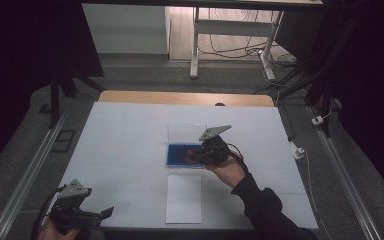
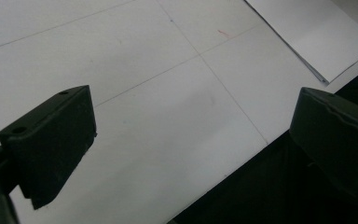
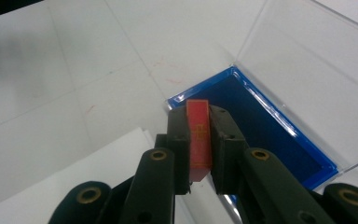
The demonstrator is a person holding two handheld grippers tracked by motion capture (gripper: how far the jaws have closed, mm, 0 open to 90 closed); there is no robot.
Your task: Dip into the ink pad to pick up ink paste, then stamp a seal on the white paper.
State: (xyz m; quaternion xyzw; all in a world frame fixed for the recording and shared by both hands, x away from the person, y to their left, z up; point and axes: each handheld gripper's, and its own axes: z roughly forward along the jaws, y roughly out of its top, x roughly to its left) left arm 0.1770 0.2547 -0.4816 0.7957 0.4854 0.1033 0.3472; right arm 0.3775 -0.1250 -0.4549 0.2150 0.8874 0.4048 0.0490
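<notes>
Black jaws of the right tongs (image 3: 200, 144) rise closest to the lens in the right gripper view, pressed shut on a thin red card (image 3: 199, 140) that stands on edge between the pads, its upper edge just clear of the jaw tips. Beyond and to the right of those tips lies a blue tray (image 3: 279, 126) with a clear lid (image 3: 307, 60) tilted up behind it; a white sheet (image 3: 98, 172) lies below and left of the jaws. From the high view the right tongs (image 1: 200, 156) hang over the tray's near side, the card's red barely visible under them. Judging by its look, the card is light, stiff and flat, with smooth faces that may slip, so a hold across the two broad faces near the middle, as now, seems soundest; a pinch close to one corner could let it swing. It looks thin enough to bend or crease under too hard a squeeze. The left tongs (image 2: 186, 154) stand wide and hold nothing, hovering at the near edge of the white mat (image 2: 144, 93), well apart from the tray, with a corner of the sheet ahead of their right jaw.
</notes>
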